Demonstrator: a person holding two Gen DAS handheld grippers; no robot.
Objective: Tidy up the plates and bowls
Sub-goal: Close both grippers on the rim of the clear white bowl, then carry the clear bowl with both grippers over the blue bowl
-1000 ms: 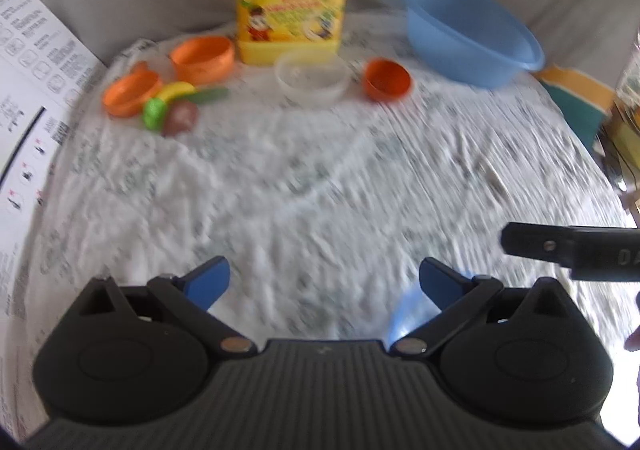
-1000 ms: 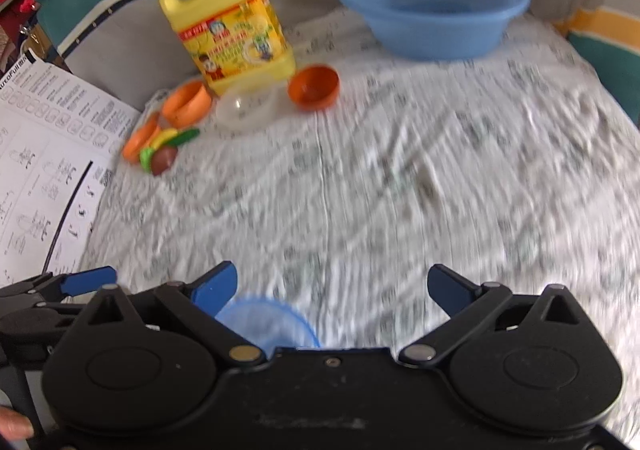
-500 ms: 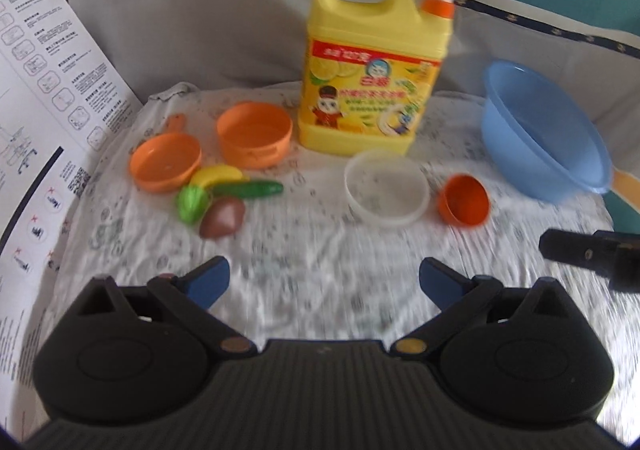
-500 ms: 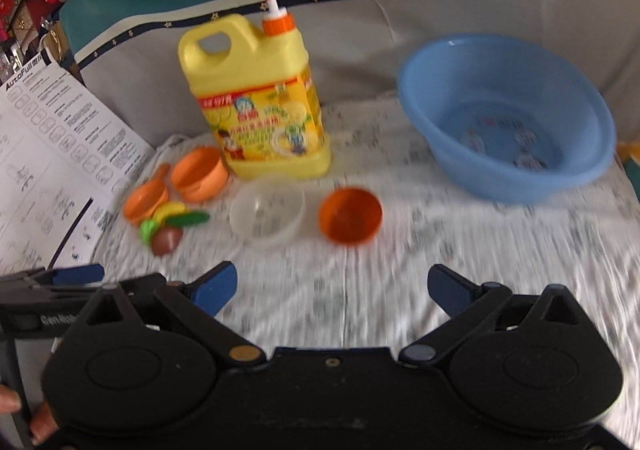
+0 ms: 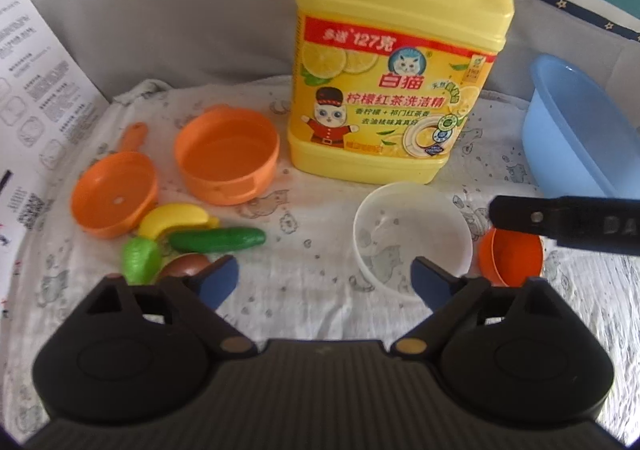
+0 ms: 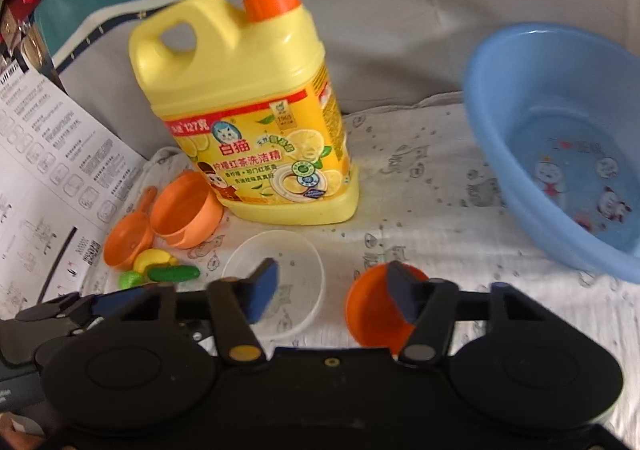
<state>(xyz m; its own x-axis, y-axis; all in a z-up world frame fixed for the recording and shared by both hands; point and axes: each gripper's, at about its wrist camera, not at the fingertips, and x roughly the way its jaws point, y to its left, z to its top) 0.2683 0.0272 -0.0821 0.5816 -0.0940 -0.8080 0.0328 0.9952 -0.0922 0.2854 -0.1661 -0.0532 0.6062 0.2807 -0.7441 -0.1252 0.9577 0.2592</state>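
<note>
The small orange bowl (image 6: 376,310) lies on the patterned cloth (image 6: 420,178), tilted on its side with its opening toward the right wrist camera. The right gripper (image 6: 334,292) has its fingers apart. In the right wrist view, the right finger pad (image 6: 402,298) overlaps the bowl's right rim; whether it touches cannot be told. The left finger pad (image 6: 262,290) sits in front of the clear plastic bowl (image 6: 296,270), which rests upright just left of the orange bowl.

In the left wrist view, the clear plastic bowl (image 5: 412,238) lies ahead of the left gripper (image 5: 324,278), toward its right finger pad (image 5: 430,284). The left fingers are apart and hold nothing. The orange bowl (image 5: 512,258) lies to the right, partly behind a finger of the right gripper (image 5: 568,224).

A yellow detergent jug (image 6: 244,122) with an orange pump stands upright behind both bowls. A blue basin (image 6: 560,146) rests to the right. To the left lie an orange toy pot (image 5: 226,154), an orange toy pan (image 5: 114,194), a toy banana (image 5: 174,218), a toy cucumber (image 5: 218,240), a green toy vegetable (image 5: 140,264) and a brown toy item (image 5: 184,264). A printed instruction sheet (image 6: 52,170) borders the cloth on the left.
</note>
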